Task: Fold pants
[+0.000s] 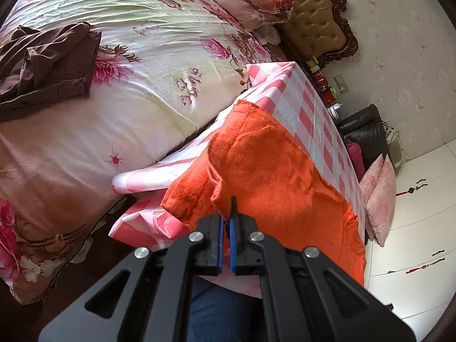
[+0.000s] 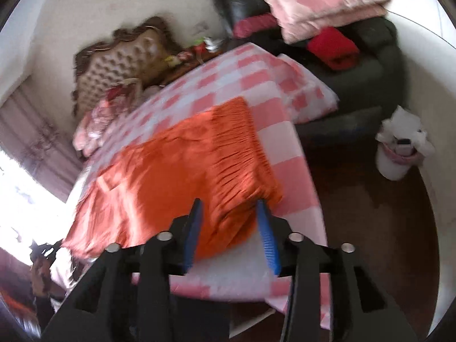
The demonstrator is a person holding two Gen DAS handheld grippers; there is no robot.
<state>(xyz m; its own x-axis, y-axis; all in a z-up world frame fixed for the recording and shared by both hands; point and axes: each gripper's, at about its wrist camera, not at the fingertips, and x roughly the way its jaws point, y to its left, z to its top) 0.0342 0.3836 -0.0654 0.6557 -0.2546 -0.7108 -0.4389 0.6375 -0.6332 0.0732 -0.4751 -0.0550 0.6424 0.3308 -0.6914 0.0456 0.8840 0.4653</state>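
A bedroom, with a pink-checked table (image 1: 287, 91) beside the bed (image 1: 142, 57). The left hand-held gripper (image 1: 227, 213) is pinched shut on a raised fold of the orange pants (image 1: 265, 165) lying ahead; the right hand-held gripper (image 2: 229, 213) gapes around their gathered waistband. Uneven pulling could skew the fold. Blur hides whether the right one touches cloth.

Each camera looks forward and down along its own gripper's fingers, close over the checked tablecloth (image 1: 287, 91). The left wrist view faces the bed (image 1: 119, 57) and headboard (image 1: 313, 22); the blurred right wrist view faces the black armchair (image 2: 370, 65). Both share the orange pants (image 1: 265, 171) and the headboard.
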